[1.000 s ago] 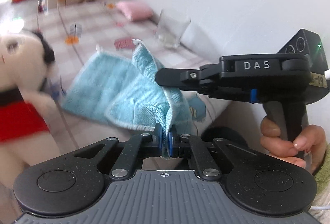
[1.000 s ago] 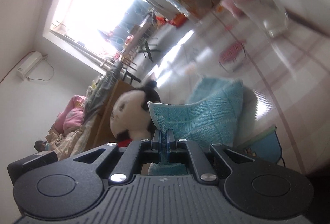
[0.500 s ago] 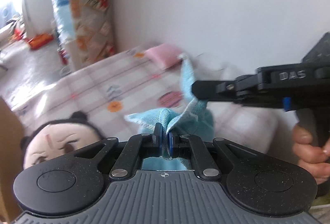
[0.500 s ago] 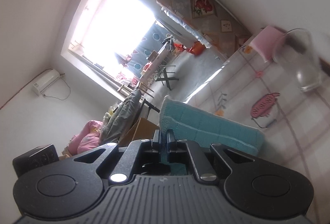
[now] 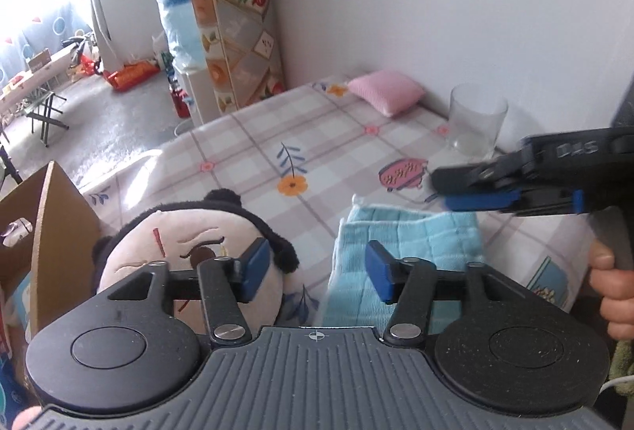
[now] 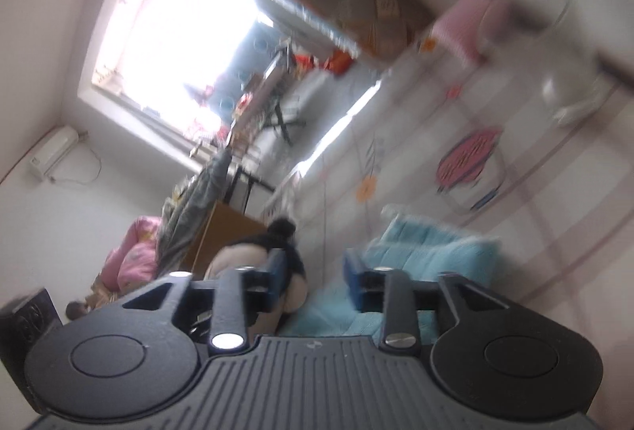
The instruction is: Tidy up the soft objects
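left claw [image 5: 313, 269]: jaws just opened, nothing between | right claw [image 5: 455, 192]: jaws just opened, empty, at 3 o'clock | towel [image 5: 412, 243]: folded on worktop [image 5: 317, 140], under both my claws | doll [image 5: 190, 251]: 9 o'clock of towel | pink cushion [image 5: 386, 91]: 12 o'clock, by wall

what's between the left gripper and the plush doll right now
Nothing visible. The left gripper is open and empty, and the plush doll lies just beyond its left finger on the table. The folded blue towel lies off to the right, clear of that path.
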`<state>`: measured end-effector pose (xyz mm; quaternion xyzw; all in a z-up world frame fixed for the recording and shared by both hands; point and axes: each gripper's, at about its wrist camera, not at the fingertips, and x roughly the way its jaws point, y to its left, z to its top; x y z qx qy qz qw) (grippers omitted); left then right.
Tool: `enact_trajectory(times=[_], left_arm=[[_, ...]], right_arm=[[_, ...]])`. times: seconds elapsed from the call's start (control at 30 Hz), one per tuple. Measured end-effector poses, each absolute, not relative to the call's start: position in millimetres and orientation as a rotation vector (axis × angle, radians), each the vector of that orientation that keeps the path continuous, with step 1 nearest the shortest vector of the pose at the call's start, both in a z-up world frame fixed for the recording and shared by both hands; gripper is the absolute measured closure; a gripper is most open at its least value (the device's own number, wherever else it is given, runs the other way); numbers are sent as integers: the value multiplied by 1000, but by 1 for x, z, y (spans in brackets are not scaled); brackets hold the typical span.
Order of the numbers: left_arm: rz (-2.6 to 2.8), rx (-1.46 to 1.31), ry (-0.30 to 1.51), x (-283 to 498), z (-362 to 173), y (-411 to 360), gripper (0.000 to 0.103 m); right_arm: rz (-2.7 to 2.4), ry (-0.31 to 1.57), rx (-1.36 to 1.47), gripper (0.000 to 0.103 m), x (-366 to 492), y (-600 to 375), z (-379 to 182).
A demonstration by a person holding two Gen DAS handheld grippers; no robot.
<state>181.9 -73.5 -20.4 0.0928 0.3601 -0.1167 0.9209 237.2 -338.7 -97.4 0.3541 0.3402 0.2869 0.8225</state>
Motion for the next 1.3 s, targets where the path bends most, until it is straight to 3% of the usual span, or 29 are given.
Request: enact_trajectory(times=[0.03, 0.2, 0.43, 0.67, 0.7, 0.77, 0.83, 0.93, 1.0, 1.1, 1.3], left_arm=[[-234, 184, 730, 183, -21, -73, 48], [-329, 132, 733, 174, -19, -85, 48], [-339, 272, 798, 176, -56, -127, 49], [-275, 291, 885, 195, -85, -131, 49], [-273, 291, 890, 195, -86, -131, 49], [-271, 293, 884, 192, -87, -132, 49], [-284, 285, 862, 185, -85, -129, 48], [-346, 235, 837, 175, -76, -126, 36], [-415, 194, 830, 165, -70, -125, 18], [-504, 177, 814, 152, -67, -132, 14], [-533, 235, 849, 141, -80, -153, 18]], right_arm=[[589, 708, 748, 48, 234, -346, -94], [451, 780, 639, 48, 228, -364, -98], [401, 939, 470, 57, 233, -337, -118], [409, 934, 250, 58, 241, -302, -112], [416, 924, 217, 60, 240, -300, -111], [429, 910, 170, 78, 238, -296, -112], [443, 905, 177, 90, 234, -299, -112], [478, 896, 305, 94, 226, -316, -112], [483, 891, 398, 94, 221, -327, -112], [483, 890, 502, 94, 212, -339, -112], [504, 862, 641, 94, 181, -356, -104]])
